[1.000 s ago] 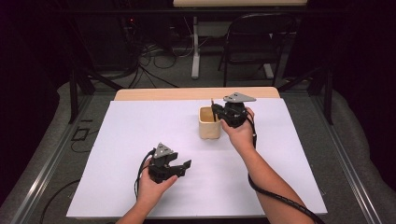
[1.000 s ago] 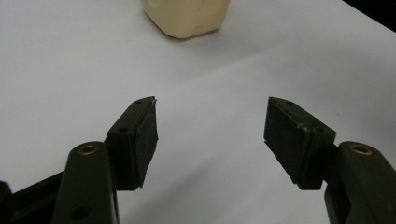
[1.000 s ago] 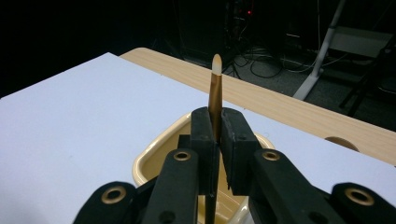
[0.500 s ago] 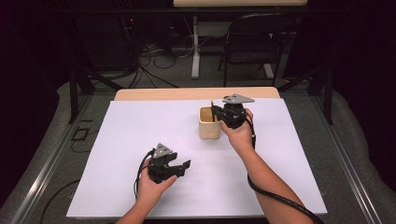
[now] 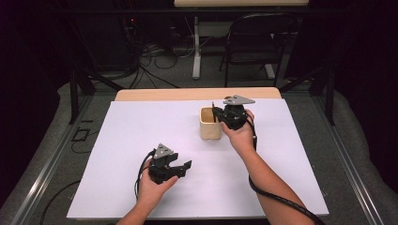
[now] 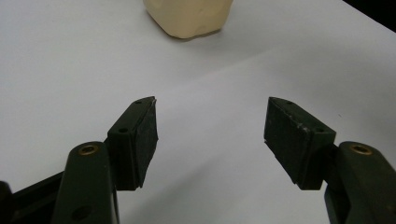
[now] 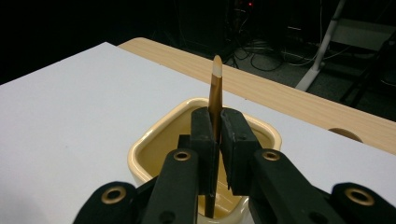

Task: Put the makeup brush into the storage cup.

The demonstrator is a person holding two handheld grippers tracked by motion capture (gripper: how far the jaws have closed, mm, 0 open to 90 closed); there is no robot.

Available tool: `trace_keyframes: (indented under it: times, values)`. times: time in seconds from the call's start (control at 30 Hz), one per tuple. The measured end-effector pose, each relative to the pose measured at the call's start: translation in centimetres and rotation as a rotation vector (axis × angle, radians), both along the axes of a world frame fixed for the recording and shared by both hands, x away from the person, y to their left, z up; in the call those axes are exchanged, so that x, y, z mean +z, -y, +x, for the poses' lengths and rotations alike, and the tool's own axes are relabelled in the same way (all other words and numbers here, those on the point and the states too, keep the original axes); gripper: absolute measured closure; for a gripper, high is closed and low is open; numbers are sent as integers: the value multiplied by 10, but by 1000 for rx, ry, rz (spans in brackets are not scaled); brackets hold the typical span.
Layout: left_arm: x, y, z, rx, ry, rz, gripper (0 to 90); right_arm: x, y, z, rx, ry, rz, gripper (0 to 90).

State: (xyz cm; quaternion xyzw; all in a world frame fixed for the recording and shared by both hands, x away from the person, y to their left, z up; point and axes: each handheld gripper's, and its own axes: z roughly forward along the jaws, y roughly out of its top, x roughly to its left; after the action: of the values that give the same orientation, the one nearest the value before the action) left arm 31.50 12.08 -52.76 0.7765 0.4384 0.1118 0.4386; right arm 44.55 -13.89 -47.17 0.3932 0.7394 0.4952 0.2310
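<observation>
Cream-coloured cup (image 5: 210, 124) sits directly beneath the right tool (image 5: 219, 115), clamped on an upright brown stick (image 7: 215, 93); left tool (image 6: 210, 135) gapes empty.

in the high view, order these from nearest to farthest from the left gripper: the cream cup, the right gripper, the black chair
1. The cream cup, up and to the right of the left gripper on the white sheet.
2. The right gripper, at the cup's far right rim, shut on a thin brown stick.
3. The black chair, on the floor beyond the table's far edge.
</observation>
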Motion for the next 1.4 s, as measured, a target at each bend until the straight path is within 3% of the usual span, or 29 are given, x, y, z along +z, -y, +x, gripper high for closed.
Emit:
trace_keyframes:
  times: [0.87, 1.4]
  values:
    - [-1, -1, 0, 4, -7, -2, 350, -6, -1, 2, 2, -26, -7, 837]
    - [-1, -3, 0, 6, -9, 0, 349, -4, -2, 1, 8, -25, 12, 647]
